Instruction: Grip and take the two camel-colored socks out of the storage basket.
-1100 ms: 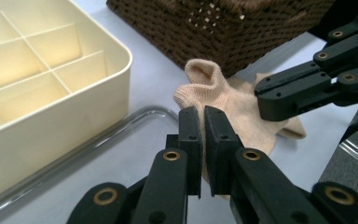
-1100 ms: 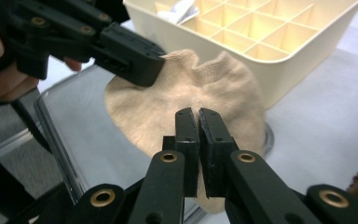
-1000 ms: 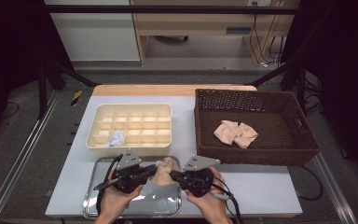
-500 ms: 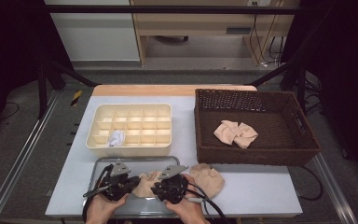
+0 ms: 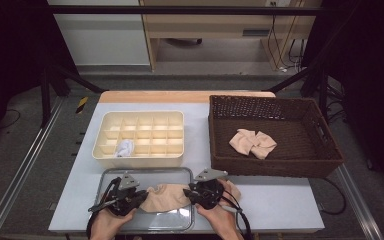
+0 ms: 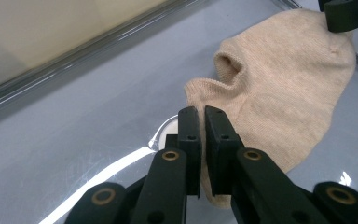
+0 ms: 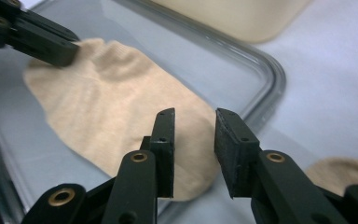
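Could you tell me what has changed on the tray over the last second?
Both hands sank toward the tray, spreading the beige sock flat. The right gripper has just been opening, releasing its end; the left gripper grips the other. The divided box and basket are unchanged.

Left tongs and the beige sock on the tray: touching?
Touching. In the left gripper view the left tongs are nearly shut, pinching the edge of the beige sock between their jaws, over the metal tray.
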Demonstrator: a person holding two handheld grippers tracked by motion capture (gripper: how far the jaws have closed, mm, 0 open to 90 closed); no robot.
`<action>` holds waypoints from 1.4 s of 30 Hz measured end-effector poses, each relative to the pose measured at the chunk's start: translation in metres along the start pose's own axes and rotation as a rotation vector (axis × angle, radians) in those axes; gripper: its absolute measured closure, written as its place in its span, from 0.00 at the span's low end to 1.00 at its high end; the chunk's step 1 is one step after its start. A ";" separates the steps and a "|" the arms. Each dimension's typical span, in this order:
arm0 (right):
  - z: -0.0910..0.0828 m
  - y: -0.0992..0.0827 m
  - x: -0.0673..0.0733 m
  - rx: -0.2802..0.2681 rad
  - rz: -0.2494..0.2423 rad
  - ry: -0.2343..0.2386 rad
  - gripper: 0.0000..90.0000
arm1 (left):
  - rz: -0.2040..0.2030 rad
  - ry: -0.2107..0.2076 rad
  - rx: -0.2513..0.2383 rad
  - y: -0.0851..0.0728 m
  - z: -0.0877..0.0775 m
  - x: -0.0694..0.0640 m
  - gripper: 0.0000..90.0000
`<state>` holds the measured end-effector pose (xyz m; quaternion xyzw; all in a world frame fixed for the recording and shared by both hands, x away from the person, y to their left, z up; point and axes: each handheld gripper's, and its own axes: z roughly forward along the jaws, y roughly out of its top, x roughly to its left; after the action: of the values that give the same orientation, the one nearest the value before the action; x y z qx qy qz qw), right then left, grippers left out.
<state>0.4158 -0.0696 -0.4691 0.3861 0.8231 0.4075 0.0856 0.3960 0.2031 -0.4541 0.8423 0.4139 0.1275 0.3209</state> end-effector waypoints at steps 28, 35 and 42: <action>-0.047 -0.011 -0.029 -0.098 0.056 -0.086 0.74 | -0.009 0.106 -0.098 0.004 -0.008 0.007 0.69; -0.045 -0.025 -0.035 -0.060 0.063 -0.103 0.74 | 0.008 0.100 -0.126 0.001 -0.016 0.014 0.63; -0.025 -0.030 -0.032 0.009 0.032 -0.149 0.68 | -0.007 0.126 -0.174 -0.006 -0.028 0.023 0.61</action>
<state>0.4093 -0.1190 -0.4804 0.4288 0.8101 0.3752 0.1386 0.3931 0.2360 -0.4381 0.7999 0.4237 0.2146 0.3668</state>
